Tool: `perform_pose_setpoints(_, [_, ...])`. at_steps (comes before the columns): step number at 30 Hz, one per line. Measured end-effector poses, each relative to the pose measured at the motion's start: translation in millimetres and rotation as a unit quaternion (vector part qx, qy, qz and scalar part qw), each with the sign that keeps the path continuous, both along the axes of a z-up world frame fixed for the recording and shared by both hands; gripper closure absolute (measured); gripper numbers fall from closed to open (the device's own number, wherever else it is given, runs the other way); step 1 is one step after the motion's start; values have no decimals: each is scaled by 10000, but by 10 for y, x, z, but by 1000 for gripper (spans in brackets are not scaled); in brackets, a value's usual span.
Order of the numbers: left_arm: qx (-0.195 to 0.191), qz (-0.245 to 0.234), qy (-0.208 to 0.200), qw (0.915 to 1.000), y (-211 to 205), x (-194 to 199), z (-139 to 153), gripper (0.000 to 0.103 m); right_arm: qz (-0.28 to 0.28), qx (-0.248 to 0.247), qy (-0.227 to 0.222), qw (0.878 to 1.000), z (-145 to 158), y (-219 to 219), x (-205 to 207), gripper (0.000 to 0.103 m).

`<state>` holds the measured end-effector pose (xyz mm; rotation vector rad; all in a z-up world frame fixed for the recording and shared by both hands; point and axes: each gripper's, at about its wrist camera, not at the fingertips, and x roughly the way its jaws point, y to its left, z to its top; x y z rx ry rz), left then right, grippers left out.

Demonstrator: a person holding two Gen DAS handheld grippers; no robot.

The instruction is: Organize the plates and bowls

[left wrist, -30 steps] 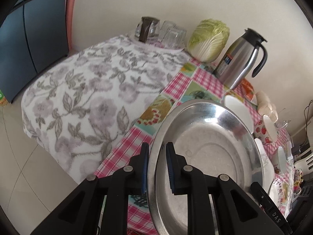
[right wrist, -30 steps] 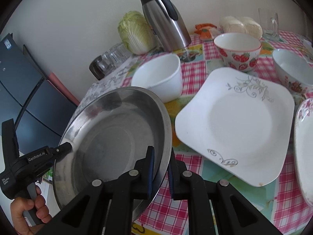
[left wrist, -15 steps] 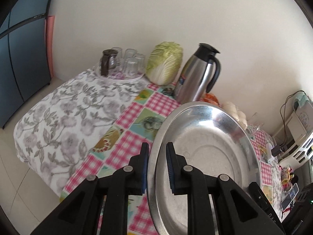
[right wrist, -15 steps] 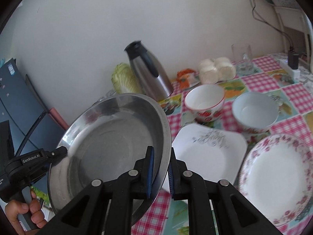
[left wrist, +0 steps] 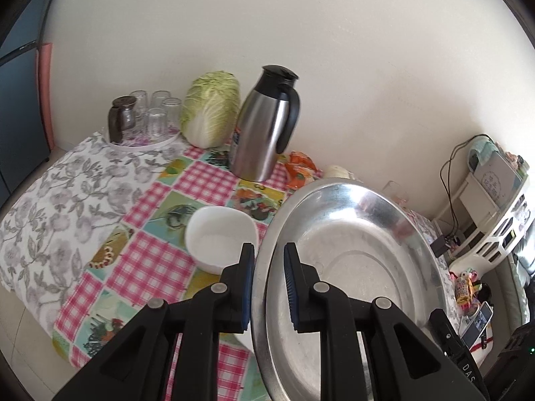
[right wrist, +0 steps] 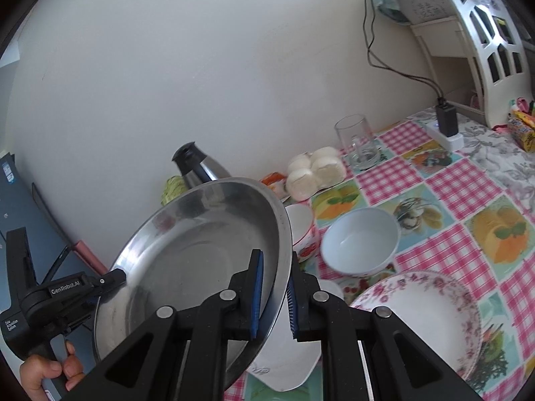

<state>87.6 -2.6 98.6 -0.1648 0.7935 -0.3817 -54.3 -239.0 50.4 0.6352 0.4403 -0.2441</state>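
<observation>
A large round steel plate (left wrist: pixel 361 254) hangs tilted above the table, carried by both grippers. My left gripper (left wrist: pixel 269 267) is shut on its left rim, and my right gripper (right wrist: pixel 276 284) is shut on the opposite rim of the steel plate (right wrist: pixel 200 260). The left gripper (right wrist: pixel 113 277) also shows at the far rim, held by a hand (right wrist: pixel 43 374). Below on the checked cloth sit a white square bowl (left wrist: pixel 220 237), a pale bowl (right wrist: pixel 361 240), a strawberry bowl (right wrist: pixel 302 230), a floral plate (right wrist: pixel 421 314) and a white square plate (right wrist: pixel 291 361), partly hidden by the fingers.
Along the wall stand a steel jug (left wrist: pixel 264 127), a cabbage (left wrist: pixel 210 113), a tray of glasses (left wrist: pixel 147 117), buns (right wrist: pixel 314 172) and a glass mug (right wrist: pixel 357 143). A plugged charger (right wrist: pixel 446 123) and a white shelf (right wrist: pixel 485 43) occupy the right end.
Both grippers have lifted the steel plate higher and carried it to the right along the table. The white square plate now lies under the right gripper, and the table's right end has come into view.
</observation>
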Motion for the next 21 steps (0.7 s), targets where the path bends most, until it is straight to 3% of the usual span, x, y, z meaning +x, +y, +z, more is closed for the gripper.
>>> perform_pose_setpoints(11, [-40, -356, 205, 9992, -496, -6, -164, 85, -480, -54, 130, 9987, -66, -404, -225, 89])
perform_pose_setpoints(21, [-20, -397, 520, 9979, -606, 71, -451, 85, -605, -7, 441, 9972, -234, -549, -237, 89])
